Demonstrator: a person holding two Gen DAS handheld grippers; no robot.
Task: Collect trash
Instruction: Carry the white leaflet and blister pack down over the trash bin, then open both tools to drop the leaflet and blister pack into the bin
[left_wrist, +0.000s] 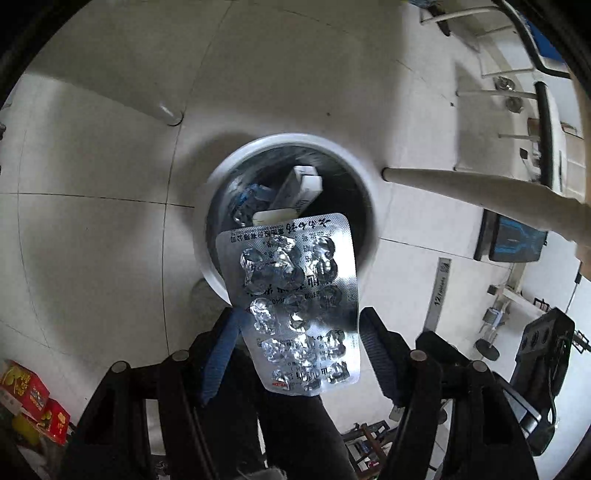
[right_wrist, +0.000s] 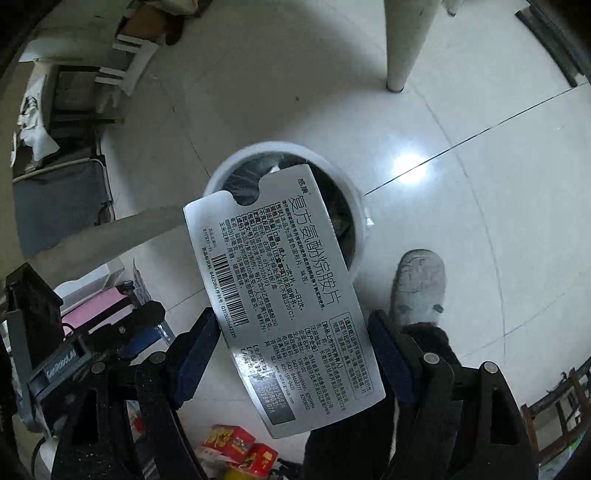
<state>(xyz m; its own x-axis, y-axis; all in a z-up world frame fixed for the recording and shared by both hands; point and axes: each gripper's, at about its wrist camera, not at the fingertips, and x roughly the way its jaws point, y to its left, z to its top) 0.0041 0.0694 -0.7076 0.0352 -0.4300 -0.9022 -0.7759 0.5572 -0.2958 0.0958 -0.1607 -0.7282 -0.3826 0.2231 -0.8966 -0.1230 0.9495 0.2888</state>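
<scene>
A white round trash bin (left_wrist: 221, 177) with a dark liner stands on the tiled floor, with a white box (left_wrist: 301, 186) and other trash in it. In the left wrist view a silver blister pack (left_wrist: 295, 302) hangs between my left gripper's (left_wrist: 299, 328) spread fingers above the bin; only the left blue pad (left_wrist: 221, 350) seems to touch it. In the right wrist view a flat white medicine box (right_wrist: 288, 295) with printed text and a barcode sits between my right gripper's (right_wrist: 295, 332) spread fingers over the bin (right_wrist: 354, 206). The fingers look apart from its edges.
White table legs (left_wrist: 461, 186) (right_wrist: 400, 40) stand near the bin. Red boxes (left_wrist: 29, 395) (right_wrist: 240, 446) lie on the floor at the near side. A grey slipper (right_wrist: 421, 284) is right of the bin. Clutter and furniture line the room's edges.
</scene>
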